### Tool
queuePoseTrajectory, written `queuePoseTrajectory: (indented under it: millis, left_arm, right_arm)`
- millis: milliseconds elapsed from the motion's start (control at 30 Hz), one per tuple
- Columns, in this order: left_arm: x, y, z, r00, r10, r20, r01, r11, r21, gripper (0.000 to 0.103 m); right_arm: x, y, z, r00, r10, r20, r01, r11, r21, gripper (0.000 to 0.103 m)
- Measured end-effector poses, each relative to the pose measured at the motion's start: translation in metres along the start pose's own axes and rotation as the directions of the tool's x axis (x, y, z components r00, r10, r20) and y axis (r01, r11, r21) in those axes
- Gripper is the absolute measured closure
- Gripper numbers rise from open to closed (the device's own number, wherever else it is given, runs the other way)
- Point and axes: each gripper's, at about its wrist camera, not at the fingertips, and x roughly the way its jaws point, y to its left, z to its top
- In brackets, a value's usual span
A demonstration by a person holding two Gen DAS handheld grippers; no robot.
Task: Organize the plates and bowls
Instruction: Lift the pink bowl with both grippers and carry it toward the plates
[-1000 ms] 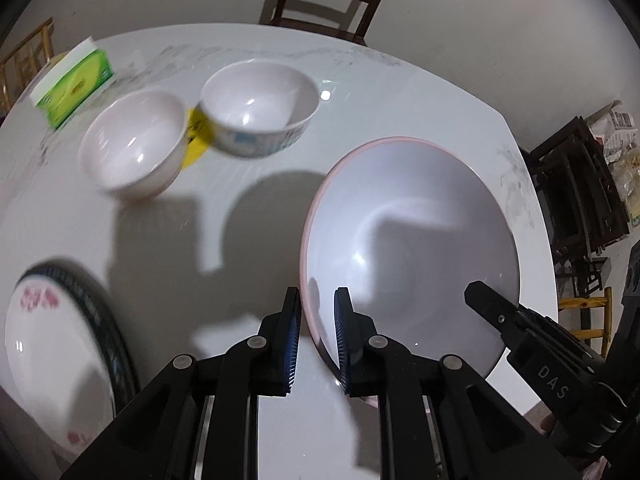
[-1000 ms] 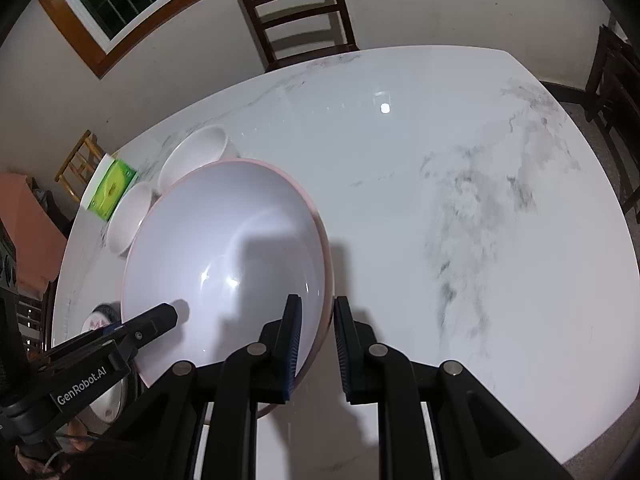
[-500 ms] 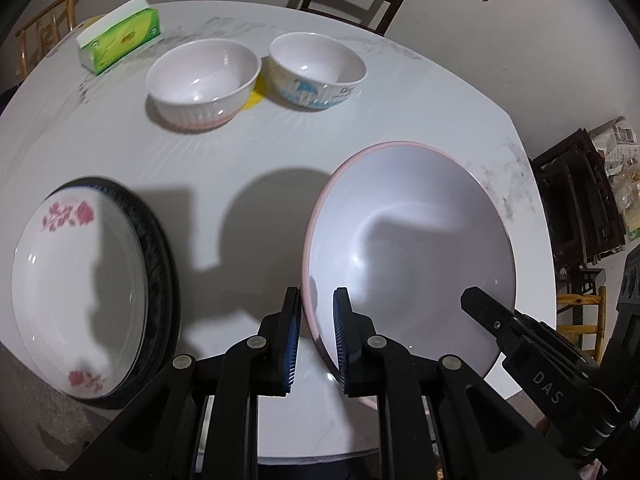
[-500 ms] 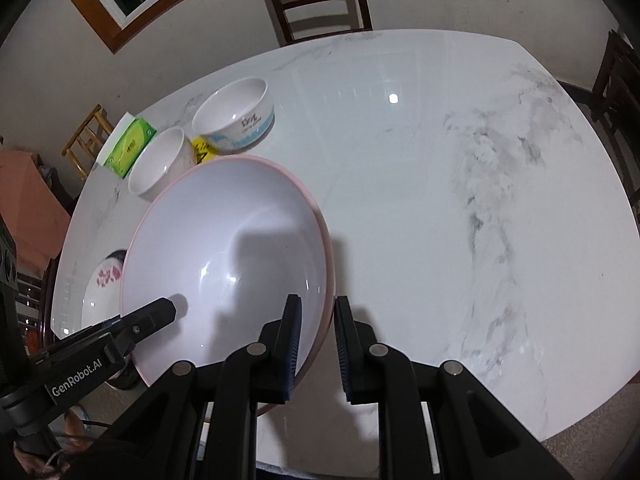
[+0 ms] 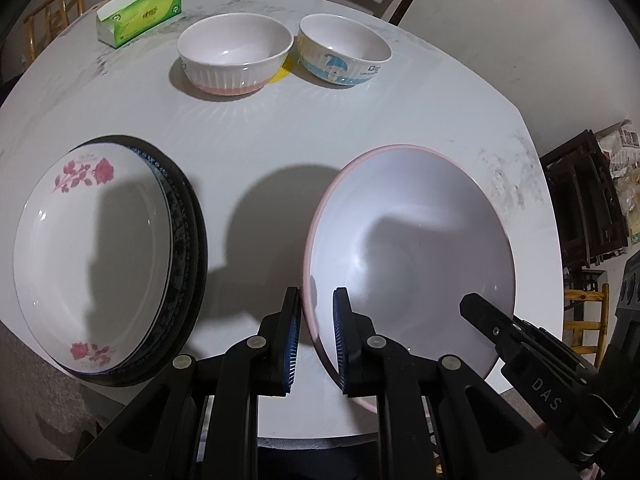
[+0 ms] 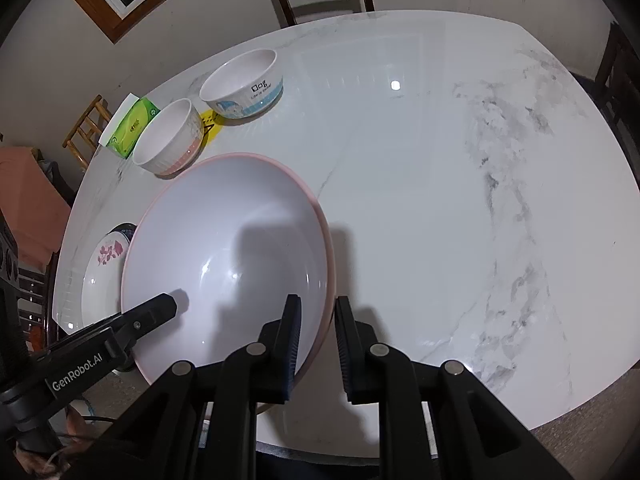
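**Large pink-rimmed bowl carried by two grippers, rim grips on opposite sides**

Object: large pink-rimmed bowl (image 5: pixel 408 248), wide and shallow, white glossy inside, empty. It is held above the near part of the marble table (image 6: pixel 420 200), its shadow falling on the tabletop beside it; whether its base touches the surface cannot be told.

Grip: left gripper (image 5: pixel 316 336) is nearly closed, one pad inside the rim and one outside, pinching the wall at the bowl's left edge. Right gripper (image 6: pixel 316 344) does the same on the opposite edge. Jaws narrow on both, only the wall's thickness between the pads.

Handling, judged: stiff, probably ceramic or melamine, cannot tell which. Glazed surface looks slippery, so a thin rim pinch could slide if either hand tilts. Width makes it awkward for a single gripper; two opposed rim grips suit it. Likely fragile if dropped on stone. Keep it level and both hands moving together.

Surroundings: stacked plates (image 5: pixel 108 264) lie left of the bowl, a rose-patterned one on top of a dark-rimmed one, near the table edge. Farther back, a ribbed pink-based bowl (image 5: pixel 234 58) and a cartoon-printed bowl (image 5: pixel 344 54) stand close together, a yellow tag between them. Green tissue box (image 5: pixel 140 10) beyond.

Likely destination: unclear from here.
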Motion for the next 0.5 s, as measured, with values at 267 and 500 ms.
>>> queuePoseTrajectory:
  millis: [267,500]
  left_arm:
    - [0.004,0.004,-0.005,1.0,0.013,-0.006,-0.013,1.0,-0.004,0.09]
    - [0.007,0.009,-0.007,1.0,0.019,-0.011,-0.019,1.0,-0.011,0.09]
  right_arm:
    - [0.008,0.001,-0.007,1.0,0.005,-0.023,-0.005,1.0,0.005,0.084]
    - [0.014,0.006,-0.008,0.999,0.015,-0.036,-0.015,1.0,0.006,0.083]
